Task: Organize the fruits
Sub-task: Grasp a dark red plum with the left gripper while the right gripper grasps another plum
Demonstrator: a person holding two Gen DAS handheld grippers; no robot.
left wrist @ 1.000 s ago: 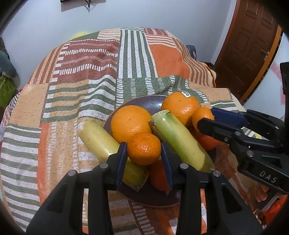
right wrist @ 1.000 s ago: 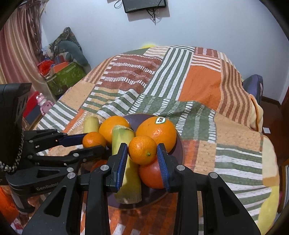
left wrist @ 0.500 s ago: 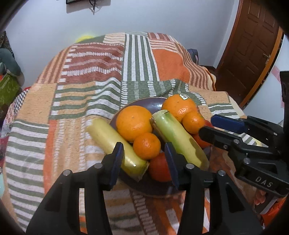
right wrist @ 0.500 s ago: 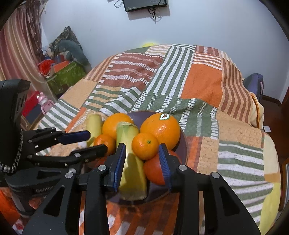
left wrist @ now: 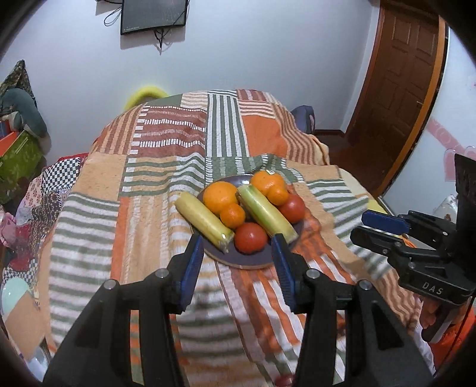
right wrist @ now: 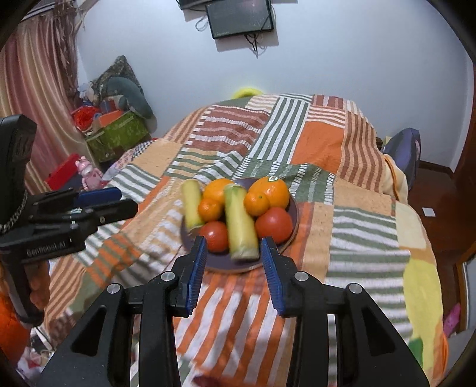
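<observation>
On plate (left wrist: 253,262) near bed edge, fruit piled; both grippers (left wrist: 236,265) (right wrist: 233,265) spread, empty; piled fruit best left undisturbed

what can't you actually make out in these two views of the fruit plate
- Sticker on the big orange: too small to read in either view.
- Far rim of the plate: hidden behind the piled fruit in both views.
- Small red object at the bottom edge, left wrist view: cut off, cannot identify.
- Left corn cob, right wrist view: motion-blurred, surface detail lost.
- Wall screen: dark, top cut off.
</observation>
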